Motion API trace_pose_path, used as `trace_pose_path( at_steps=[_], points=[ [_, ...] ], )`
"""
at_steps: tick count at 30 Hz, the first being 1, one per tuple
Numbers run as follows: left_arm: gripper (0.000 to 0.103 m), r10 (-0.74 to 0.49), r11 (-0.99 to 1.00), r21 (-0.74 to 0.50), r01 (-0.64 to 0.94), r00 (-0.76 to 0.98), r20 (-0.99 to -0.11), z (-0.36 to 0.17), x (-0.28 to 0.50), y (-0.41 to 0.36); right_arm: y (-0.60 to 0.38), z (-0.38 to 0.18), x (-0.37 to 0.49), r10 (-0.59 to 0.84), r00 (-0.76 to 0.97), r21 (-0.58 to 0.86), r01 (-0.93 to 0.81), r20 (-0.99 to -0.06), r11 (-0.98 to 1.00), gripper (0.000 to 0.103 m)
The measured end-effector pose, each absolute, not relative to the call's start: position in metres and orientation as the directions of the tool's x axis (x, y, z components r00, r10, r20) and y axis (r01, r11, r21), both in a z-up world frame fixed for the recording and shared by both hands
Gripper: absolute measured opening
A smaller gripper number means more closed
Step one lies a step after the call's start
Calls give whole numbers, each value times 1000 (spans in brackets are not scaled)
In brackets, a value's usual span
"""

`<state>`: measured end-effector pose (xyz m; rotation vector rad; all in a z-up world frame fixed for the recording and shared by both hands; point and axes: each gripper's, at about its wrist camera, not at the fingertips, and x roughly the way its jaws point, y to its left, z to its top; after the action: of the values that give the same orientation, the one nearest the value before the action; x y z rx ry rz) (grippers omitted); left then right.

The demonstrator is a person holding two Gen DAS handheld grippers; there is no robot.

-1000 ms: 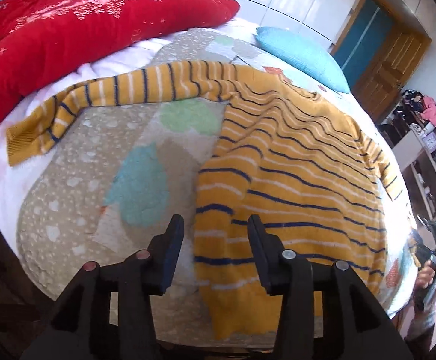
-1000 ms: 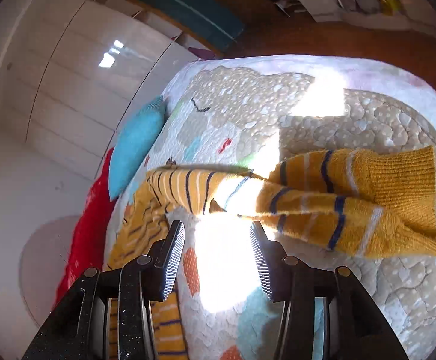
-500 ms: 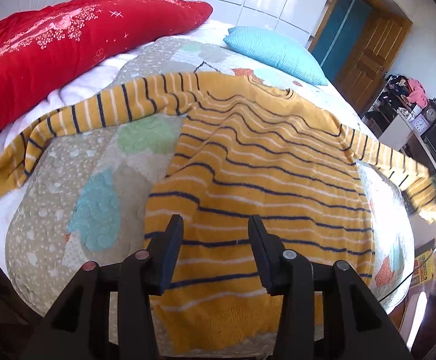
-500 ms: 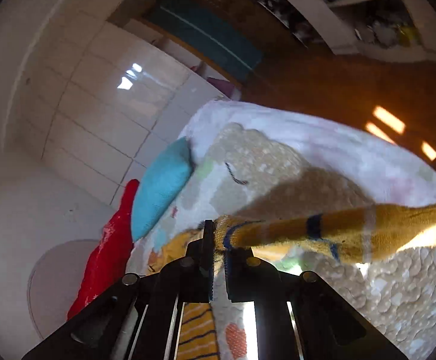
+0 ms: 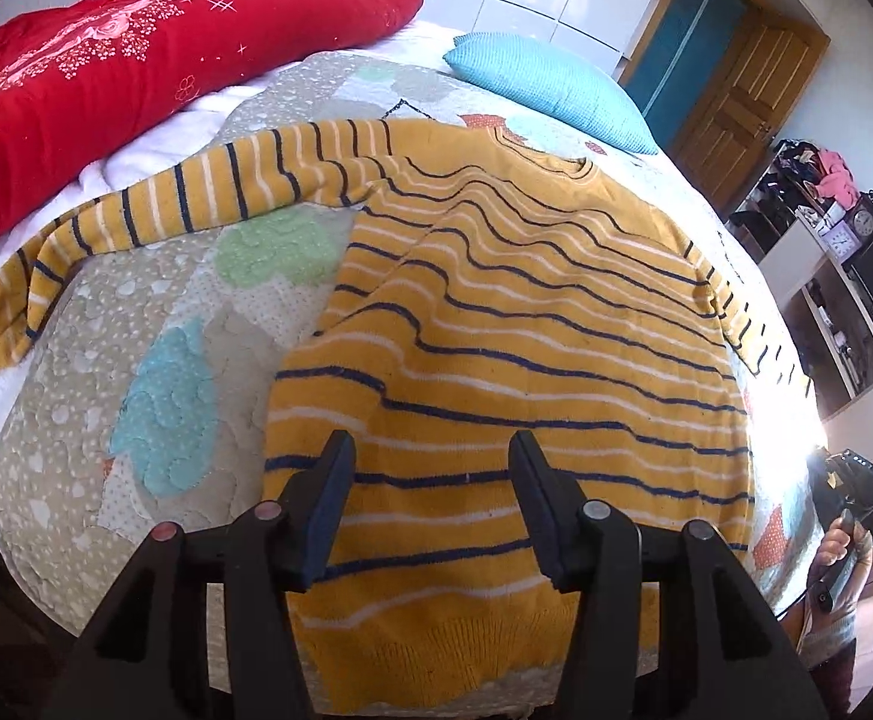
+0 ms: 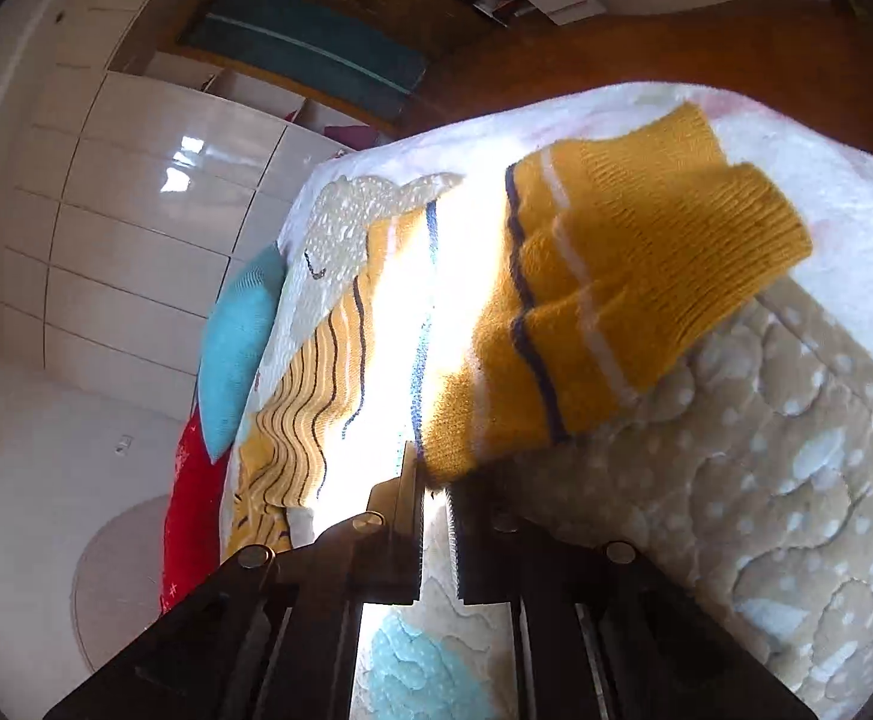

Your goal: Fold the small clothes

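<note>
My left hand-held gripper [image 5: 430, 504] hangs over the lower part of the yellow striped sweater [image 5: 514, 324], which lies spread flat on the quilted bedspread [image 5: 154, 360]. Its jaws stand apart with nothing pinched; they have just been opening wider, and only the sweater's hem area shows in the gap below them. Ahead of this gripper and to its left, the sweater's one sleeve [image 5: 154, 210] stretches out across the bedspread toward the red duvet [image 5: 106, 72], its cuff hanging over the bed's edge. Farther ahead, past the neckline, lies the blue pillow [image 5: 550, 90]. Off to the right of the gripper, beyond the sweater's side, I see my other hand [image 5: 838, 546] holding its tool by the bed's edge.

My right hand-held gripper [image 6: 434, 480] is clenched almost fully, with only a narrow slit between the jaws. The other sleeve [image 6: 586, 312] of the sweater starts right at its fingertips and runs ahead and to the right, ending in the ribbed cuff [image 6: 706, 222]. A strong patch of sunlight washes out the spot at the tips, so I cannot tell for sure whether the knit is pinched between the pads or just lying against them. The figure for this jaw has crept up slightly. To the left of this gripper the sweater's body and the blue pillow are in view.
</note>
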<state>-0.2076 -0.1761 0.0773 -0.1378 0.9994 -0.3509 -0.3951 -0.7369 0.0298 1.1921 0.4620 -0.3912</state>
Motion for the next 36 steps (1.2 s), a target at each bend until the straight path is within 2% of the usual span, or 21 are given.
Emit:
trace_pose_path(
  at_steps=[1,3,6,8,9,10,11,13,16,19,22,28,33,36],
  points=[
    [53,-350,936,-271,225,492,-797,77,-208,-177,-737,35,-395,-68,837,775,531,-543,343,25],
    [53,-354,934,-277,225,488,-797,76,-207,-178,-741,42,-396,-102,831,758,544,-547,361,38],
    [53,-368,929,-291,229,482,-795,74,-208,-178,-752,40,-400,-132,825,765,560,-549,318,40],
    [53,-373,927,-296,230,485,-791,75,-209,-175,-761,38,-403,-169,815,766,579,-554,280,38],
    [53,-375,927,-300,227,490,-787,76,-209,-173,-766,38,-402,-191,802,757,597,-566,267,30],
    [53,-376,926,-305,221,496,-782,77,-209,-169,-775,37,-400,-204,780,735,625,-591,261,14],
    [53,-378,926,-313,213,503,-777,78,-210,-165,-781,40,-393,-217,749,700,662,-626,268,7],
    [53,-388,922,-336,195,517,-763,80,-211,-151,-786,56,-373,-254,694,613,717,-674,332,6],
    [53,-386,919,-357,164,548,-742,85,-214,-128,-763,105,-330,-266,715,534,673,-646,512,6],
    [55,-373,920,-373,124,577,-727,86,-216,-103,-712,153,-260,-194,776,483,545,-600,685,6],
    [57,-358,916,-393,78,603,-713,84,-218,-74,-634,171,-190,-57,811,455,383,-583,803,6],
    [57,-282,926,-376,-15,634,-720,72,-231,-25,-473,134,-71,189,722,378,109,-666,919,6],
    [57,-233,923,-372,-94,633,-739,56,-240,12,-380,76,-16,159,601,201,2,-783,980,6],
    [57,-216,918,-376,-127,634,-743,48,-242,28,-345,55,0,88,567,85,-32,-819,996,11]
  ],
)
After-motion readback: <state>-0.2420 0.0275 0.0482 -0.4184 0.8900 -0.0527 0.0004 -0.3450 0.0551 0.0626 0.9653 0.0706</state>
